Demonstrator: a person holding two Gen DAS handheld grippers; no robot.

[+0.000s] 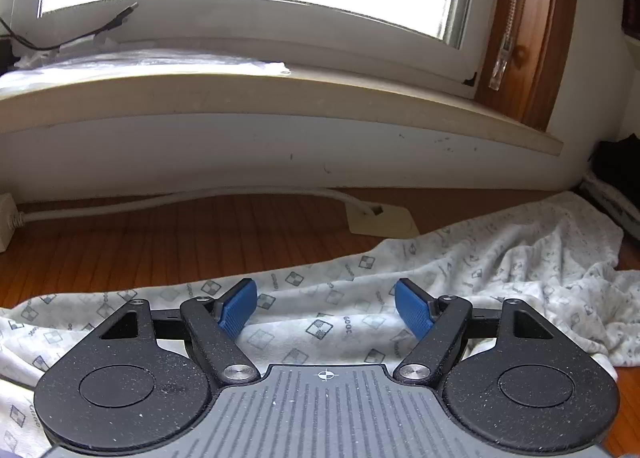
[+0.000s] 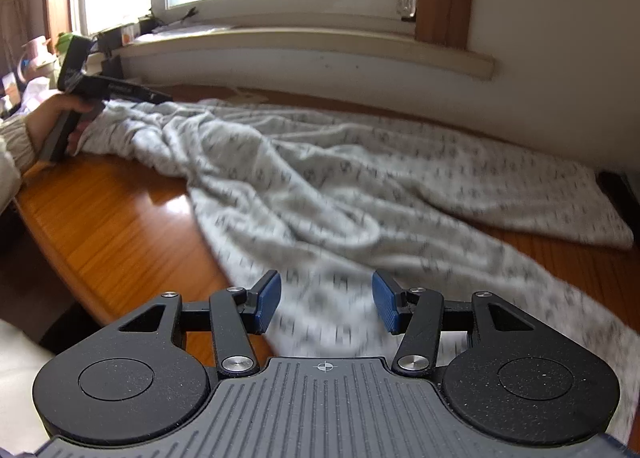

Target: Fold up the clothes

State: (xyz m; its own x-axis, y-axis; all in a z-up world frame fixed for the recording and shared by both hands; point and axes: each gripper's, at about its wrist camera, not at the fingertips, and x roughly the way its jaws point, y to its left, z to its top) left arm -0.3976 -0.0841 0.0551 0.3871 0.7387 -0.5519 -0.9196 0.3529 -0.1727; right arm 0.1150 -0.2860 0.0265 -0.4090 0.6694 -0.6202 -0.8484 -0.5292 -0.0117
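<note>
A white garment with a small grey print (image 2: 360,185) lies spread and wrinkled across the wooden table (image 2: 112,225). In the left wrist view the same garment (image 1: 400,290) lies under and ahead of my left gripper (image 1: 326,308), which is open with blue pads just above the cloth. My right gripper (image 2: 326,304) is open and empty over the garment's near edge. The left gripper also shows in the right wrist view (image 2: 100,85), held in a hand at the garment's far left end.
A window sill (image 1: 280,97) and wall run behind the table. A white cable (image 1: 180,197) and a socket plate (image 1: 380,219) lie on the table by the wall. Clutter stands at the far left (image 2: 36,57). The table's front edge curves near left (image 2: 60,250).
</note>
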